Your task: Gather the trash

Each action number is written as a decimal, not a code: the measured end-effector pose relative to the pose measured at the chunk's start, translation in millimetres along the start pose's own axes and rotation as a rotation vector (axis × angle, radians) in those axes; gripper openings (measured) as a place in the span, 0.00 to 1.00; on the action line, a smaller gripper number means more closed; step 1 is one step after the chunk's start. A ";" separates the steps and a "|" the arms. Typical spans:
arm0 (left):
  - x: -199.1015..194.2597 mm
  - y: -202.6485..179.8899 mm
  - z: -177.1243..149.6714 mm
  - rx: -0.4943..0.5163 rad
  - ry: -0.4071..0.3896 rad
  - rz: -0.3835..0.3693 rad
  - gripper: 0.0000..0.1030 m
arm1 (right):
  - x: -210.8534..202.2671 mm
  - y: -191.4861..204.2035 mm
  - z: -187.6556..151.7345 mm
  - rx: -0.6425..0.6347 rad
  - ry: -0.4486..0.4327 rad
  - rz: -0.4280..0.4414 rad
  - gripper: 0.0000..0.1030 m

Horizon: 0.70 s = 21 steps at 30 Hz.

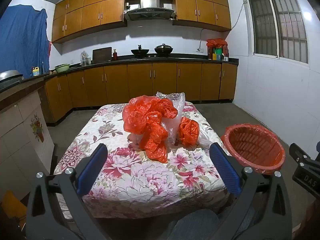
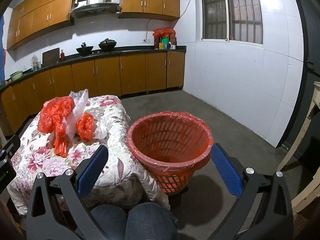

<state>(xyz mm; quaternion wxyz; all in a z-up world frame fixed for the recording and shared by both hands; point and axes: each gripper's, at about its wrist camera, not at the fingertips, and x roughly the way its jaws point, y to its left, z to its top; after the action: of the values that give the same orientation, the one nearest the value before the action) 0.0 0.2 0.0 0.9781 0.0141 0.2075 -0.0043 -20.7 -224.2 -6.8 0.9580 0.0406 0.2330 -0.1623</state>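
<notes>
Lying mid-frame on the bench, light, crinkly, slippery red bags are being faced; both claws, left claw and right claw, are being held wide and empty, so a bunched fold is best pinched.

Crinkled glossy orange-red plastic bags and clear bubble wrap on matt floral-printed cloth table cover; slotted red plastic basket with thin glossy film liner; rough grey floor.

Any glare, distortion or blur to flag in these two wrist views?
Left wrist: strong fisheye bend with dark corners; the red plastic bags are sharp, with light sheen on the bubble wrap. Right wrist: same curvature; the lined basket is sharp and casts a dark shadow on the floor.
</notes>
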 end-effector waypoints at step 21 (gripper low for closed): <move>0.2 -0.1 0.0 0.003 0.004 0.002 0.96 | 0.7 -0.8 -0.8 0.003 0.001 0.002 0.98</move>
<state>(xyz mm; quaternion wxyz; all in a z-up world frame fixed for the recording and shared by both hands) 0.2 0.0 -0.1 0.9777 0.0160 0.2095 -0.0036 -20.7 -225.0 -7.9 0.9580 0.0423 0.2330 -0.1617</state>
